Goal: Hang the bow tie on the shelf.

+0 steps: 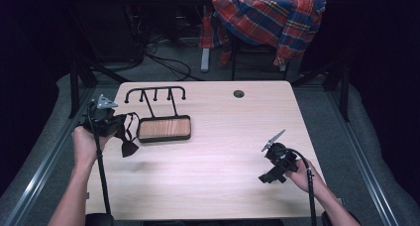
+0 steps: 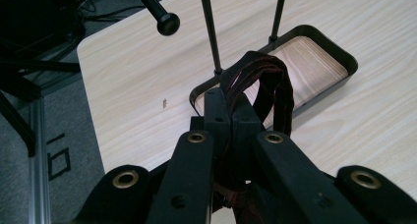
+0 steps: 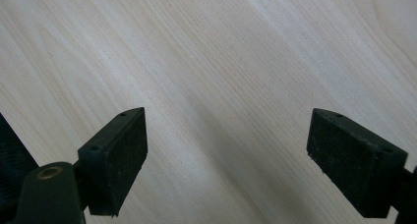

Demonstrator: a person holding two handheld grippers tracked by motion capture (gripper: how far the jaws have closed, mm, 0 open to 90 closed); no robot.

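Note:
At the table's left edge my left gripper (image 1: pixel 119 123) is shut on a dark maroon bow tie (image 1: pixel 130 147); its strap loops up from the jaws and the bow hangs below them. In the left gripper view the strap (image 2: pixel 268 81) rises out of the closed jaws of the left gripper (image 2: pixel 230 117), just short of the stand's tray (image 2: pixel 339 81). The black hook stand with a wooden tray (image 1: pixel 164 128) sits to the right of that gripper. My right gripper (image 1: pixel 267 178) rests low over the bare wood at the right front, open with nothing between its fingers; the right gripper (image 3: pixel 226 155) faces bare tabletop.
The stand's hook bar (image 1: pixel 155 93) rises behind the tray. A cable hole (image 1: pixel 238 93) lies near the table's far edge. A plaid shirt (image 1: pixel 270 15) hangs over a chair beyond the table. Metal rails (image 1: pixel 44 156) run along both sides.

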